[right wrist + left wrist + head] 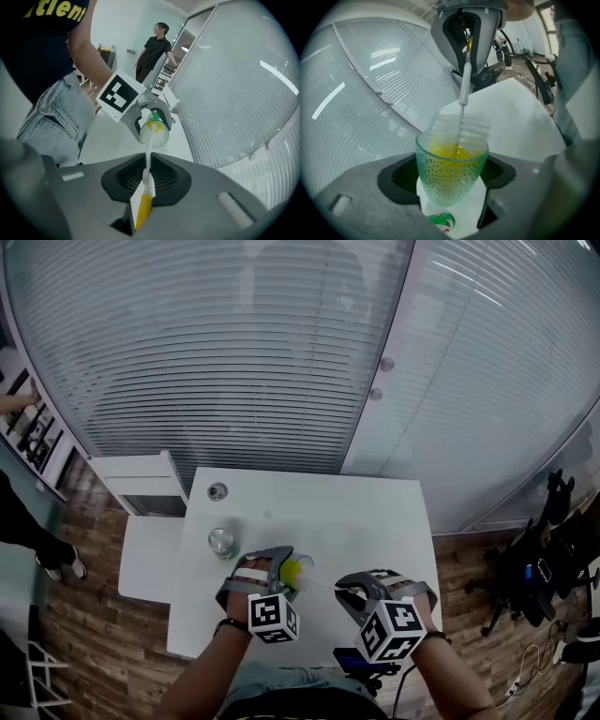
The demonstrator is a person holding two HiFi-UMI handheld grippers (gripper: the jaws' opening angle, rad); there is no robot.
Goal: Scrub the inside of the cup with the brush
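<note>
Left gripper (452, 187) clamps cup (451, 171) steady, tilted toward right gripper (146, 185), which pinches brush (146, 161) handle, bristles inside

- Your dark shirt (33, 33) carries yellow lettering cut off by the picture's edge; you can read only about "tlent".
- The marker cube (121, 95) bears a black-and-white square code, no letters or digits.
- The green, white and red label (442, 221) below the cup (451, 173) is not legible.
</note>
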